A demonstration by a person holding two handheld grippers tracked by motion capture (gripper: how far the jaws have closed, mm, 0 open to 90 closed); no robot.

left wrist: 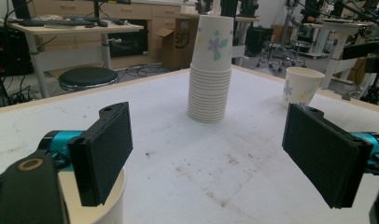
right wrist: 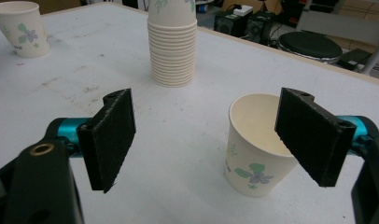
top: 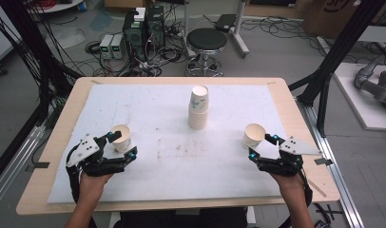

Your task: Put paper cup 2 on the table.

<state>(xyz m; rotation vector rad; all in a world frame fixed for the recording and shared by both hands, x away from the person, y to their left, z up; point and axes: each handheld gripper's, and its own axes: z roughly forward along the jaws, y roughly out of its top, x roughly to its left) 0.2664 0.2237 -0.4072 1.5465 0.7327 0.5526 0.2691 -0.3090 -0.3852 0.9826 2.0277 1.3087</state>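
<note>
A tall stack of flowered paper cups [top: 199, 107] stands upside down at the middle back of the white mat [top: 181, 156]. A single upright cup [top: 120, 137] is at the left, with one jaw of my left gripper [top: 124, 144] over its rim. In the left gripper view that cup [left wrist: 92, 207] sits under the left jaw, and the left gripper [left wrist: 215, 154] is open with bare mat between its jaws. Another upright cup [top: 254, 135] stands just ahead of my right gripper [top: 263, 147]. In the right gripper view this cup [right wrist: 253, 149] is by the right jaw, and the right gripper [right wrist: 211, 140] is open.
The wooden table [top: 295, 118] has a narrow bare border around the mat. Behind it on the floor are a black stool [top: 207, 40], computer boxes [top: 143, 28] and cables. Black frame posts [top: 333, 61] rise at both sides.
</note>
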